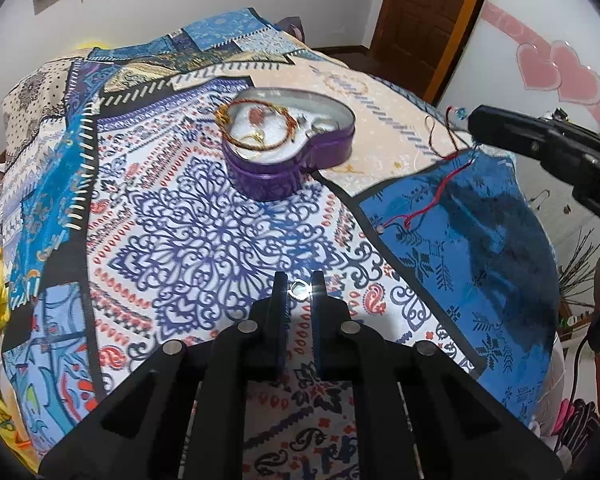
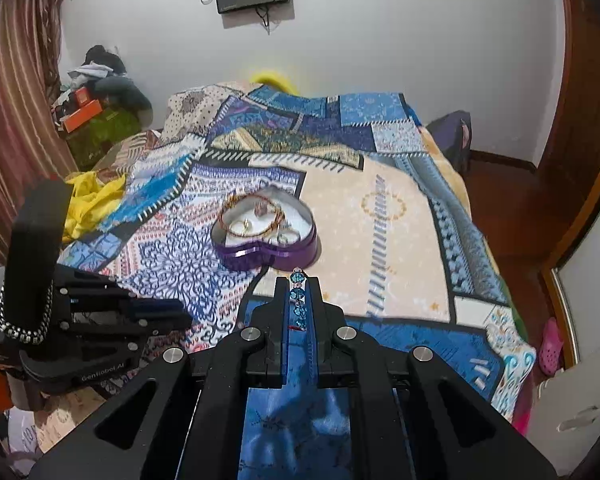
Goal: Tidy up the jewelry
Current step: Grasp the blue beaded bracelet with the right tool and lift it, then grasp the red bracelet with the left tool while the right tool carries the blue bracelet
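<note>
A purple heart-shaped tin [image 1: 288, 172] [image 2: 272, 258] stands open on the bedspread, with a twisted gold-red bangle [image 1: 256, 128] [image 2: 256, 216] and small rings on its white lining. Nearer than the tin, my left gripper [image 1: 299, 284] is shut on a small silver ring [image 1: 299, 290] just above the cloth. In the right wrist view the left gripper [image 2: 180, 316] shows from the side at the left. To the tin's right, my right gripper [image 2: 298, 284] [image 1: 474, 120] is shut on a string of blue beads [image 2: 298, 300]. Its dark red thread [image 1: 436, 188] trails down onto the blue patch.
The patchwork bedspread [image 1: 204, 236] covers a bed that drops off at the right to a wooden floor [image 2: 496, 200]. A yellow cloth [image 2: 92, 200] lies at the bed's left edge. A wooden door [image 1: 424, 12] stands behind, and clutter is piled by the curtain [image 2: 16, 92].
</note>
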`<action>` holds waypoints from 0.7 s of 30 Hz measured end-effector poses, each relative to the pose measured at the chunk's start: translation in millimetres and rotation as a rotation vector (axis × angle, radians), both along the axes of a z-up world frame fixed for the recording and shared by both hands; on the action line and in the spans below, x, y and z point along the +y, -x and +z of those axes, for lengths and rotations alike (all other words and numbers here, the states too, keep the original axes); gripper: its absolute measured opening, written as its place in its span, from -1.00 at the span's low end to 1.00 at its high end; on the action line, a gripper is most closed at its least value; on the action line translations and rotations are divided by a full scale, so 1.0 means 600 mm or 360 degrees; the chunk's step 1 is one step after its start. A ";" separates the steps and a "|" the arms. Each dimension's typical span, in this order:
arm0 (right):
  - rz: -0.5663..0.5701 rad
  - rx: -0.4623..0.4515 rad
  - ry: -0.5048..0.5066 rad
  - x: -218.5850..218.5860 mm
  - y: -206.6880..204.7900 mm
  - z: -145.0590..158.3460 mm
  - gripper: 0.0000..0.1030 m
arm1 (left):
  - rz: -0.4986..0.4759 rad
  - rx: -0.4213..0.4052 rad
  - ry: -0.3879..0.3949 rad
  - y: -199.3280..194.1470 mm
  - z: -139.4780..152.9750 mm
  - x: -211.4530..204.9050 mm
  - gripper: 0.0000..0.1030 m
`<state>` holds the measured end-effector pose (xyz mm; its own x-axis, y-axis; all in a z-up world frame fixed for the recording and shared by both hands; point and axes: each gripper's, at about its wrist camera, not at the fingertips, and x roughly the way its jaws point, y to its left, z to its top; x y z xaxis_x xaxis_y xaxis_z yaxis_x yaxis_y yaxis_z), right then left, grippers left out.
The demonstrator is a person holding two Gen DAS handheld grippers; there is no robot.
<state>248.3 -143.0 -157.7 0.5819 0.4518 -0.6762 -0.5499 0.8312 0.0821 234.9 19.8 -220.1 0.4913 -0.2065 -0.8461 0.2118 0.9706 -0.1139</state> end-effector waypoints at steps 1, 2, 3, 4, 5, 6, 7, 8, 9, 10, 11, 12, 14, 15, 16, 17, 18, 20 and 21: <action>-0.0001 -0.0014 -0.0005 0.000 -0.001 0.007 -0.87 | 0.0008 -0.0015 0.0008 0.000 0.008 0.004 -0.83; -0.0002 -0.0027 -0.0010 0.000 -0.002 0.013 -0.87 | 0.0013 -0.0024 0.0017 0.000 0.013 0.007 -0.83; -0.0003 -0.0042 -0.0012 0.000 -0.003 0.019 -0.87 | 0.0018 -0.0042 0.0036 0.001 0.022 0.011 -0.83; -0.0003 -0.0059 -0.0014 0.001 -0.004 0.026 -0.87 | 0.0023 -0.0057 0.0046 0.002 0.030 0.014 -0.83; -0.0002 -0.0073 -0.0015 0.003 -0.005 0.032 -0.87 | 0.0029 -0.0076 0.0052 0.002 0.039 0.017 -0.83; -0.0002 -0.0088 -0.0017 0.005 -0.007 0.038 -0.87 | 0.0031 -0.0095 0.0057 0.001 0.047 0.019 -0.83; 0.0001 -0.0100 -0.0019 0.007 -0.009 0.044 -0.87 | 0.0036 -0.0119 0.0060 0.001 0.057 0.022 -0.83; 0.0003 -0.0112 -0.0021 0.010 -0.011 0.049 -0.87 | 0.0043 -0.0141 0.0059 0.000 0.066 0.023 -0.83; 0.0004 -0.0125 -0.0023 0.013 -0.013 0.054 -0.87 | 0.0047 -0.0161 0.0060 -0.002 0.074 0.024 -0.83; 0.0006 -0.0139 -0.0026 0.016 -0.014 0.060 -0.87 | 0.0051 -0.0188 0.0062 -0.003 0.085 0.026 -0.83; 0.0009 -0.0148 -0.0030 0.019 -0.016 0.065 -0.87 | 0.0054 -0.0202 0.0062 -0.007 0.090 0.028 -0.83; 0.0011 -0.0160 -0.0036 0.021 -0.018 0.070 -0.87 | 0.0058 -0.0216 0.0059 -0.011 0.096 0.029 -0.83; 0.0017 -0.0180 -0.0050 0.028 -0.022 0.080 -0.87 | 0.0075 -0.0242 0.0053 -0.019 0.105 0.034 -0.83; 0.0021 -0.0186 -0.0056 0.030 -0.023 0.083 -0.87 | 0.0085 -0.0251 0.0058 -0.023 0.110 0.037 -0.83; 0.0026 -0.0194 -0.0063 0.033 -0.025 0.087 -0.87 | 0.0093 -0.0257 0.0069 -0.028 0.114 0.040 -0.83; 0.0031 -0.0200 -0.0067 0.036 -0.027 0.089 -0.87 | 0.0098 -0.0261 0.0077 -0.031 0.117 0.044 -0.83; 0.0037 -0.0206 -0.0070 0.040 -0.028 0.091 -0.87 | 0.0105 -0.0269 0.0082 -0.036 0.120 0.046 -0.83; 0.0046 -0.0214 -0.0077 0.047 -0.033 0.094 -0.87 | 0.0111 -0.0283 0.0084 -0.041 0.124 0.049 -0.83; 0.0050 -0.0213 -0.0082 0.049 -0.034 0.096 -0.87 | 0.0113 -0.0289 0.0087 -0.044 0.125 0.050 -0.83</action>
